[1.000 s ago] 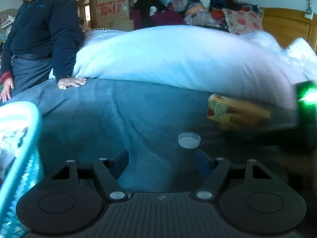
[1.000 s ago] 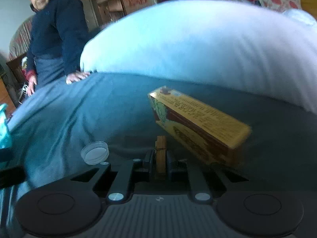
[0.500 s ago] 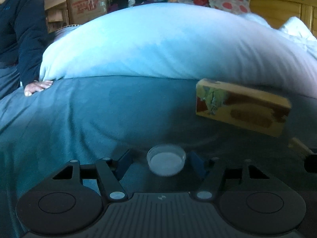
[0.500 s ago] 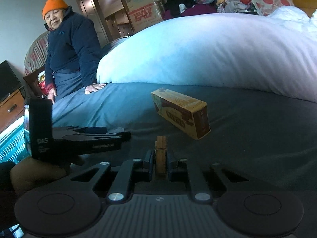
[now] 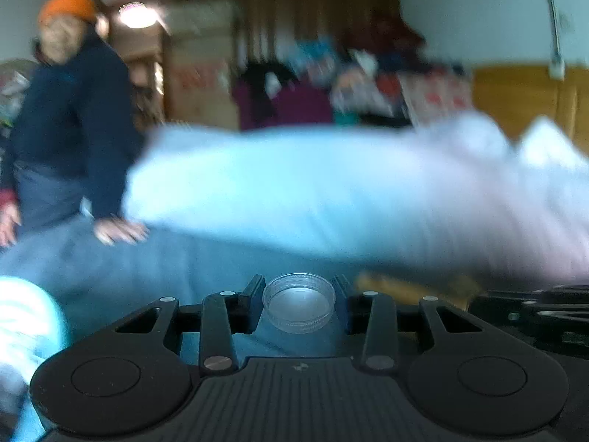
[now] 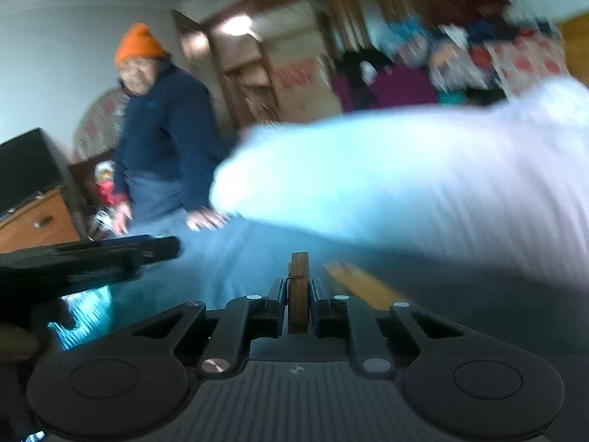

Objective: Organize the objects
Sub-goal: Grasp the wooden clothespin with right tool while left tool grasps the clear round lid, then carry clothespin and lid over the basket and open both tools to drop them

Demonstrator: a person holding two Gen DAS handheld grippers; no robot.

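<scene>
Left wrist view: the left tongs [image 5: 299, 304] pinch a clear cap [image 5: 299, 301] between their tips, open side up, raised off the bed [image 5: 184, 258]. The right tongs [image 6: 299, 294] are pressed onto a wooden peg [image 6: 298, 291], its long axis running forward along the fingers. A teal basket [image 5: 25, 316] lies low to the left, nearer the left tongs; the box [image 6: 360, 283] stays on the bed behind. Half a second ago the cap rested on the bed between spread tips; now it is gripped and lifted.
</scene>
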